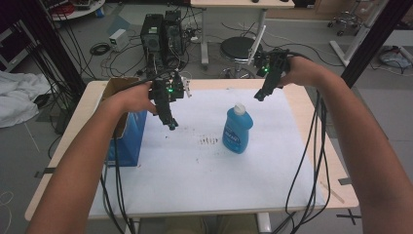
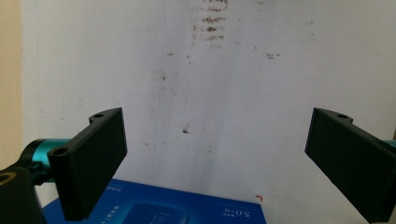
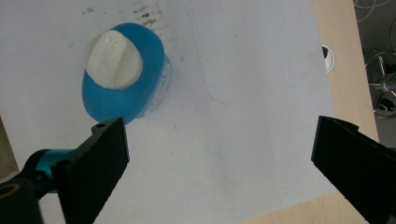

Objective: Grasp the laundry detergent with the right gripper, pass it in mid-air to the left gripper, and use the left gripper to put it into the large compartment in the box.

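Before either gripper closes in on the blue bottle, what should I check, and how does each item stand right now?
1. Blue bottle upright on the white sheet: ok.
2. White cap seated on the bottle: ok; whether it is sealed: cannot tell.
3. Right gripper jaws open, empty: ok.
4. Right gripper lined up on the bottle: not ok, bottle sits off to one side in the right gripper view.
5. Left gripper jaws open, empty: ok.
6. Blue box apart from the bottle: ok.

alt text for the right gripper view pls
Seen from above, a blue dish soap bottle with a white cap stands on a white sheet, just beyond the open right tongs. The wooden table edge runs along the right.
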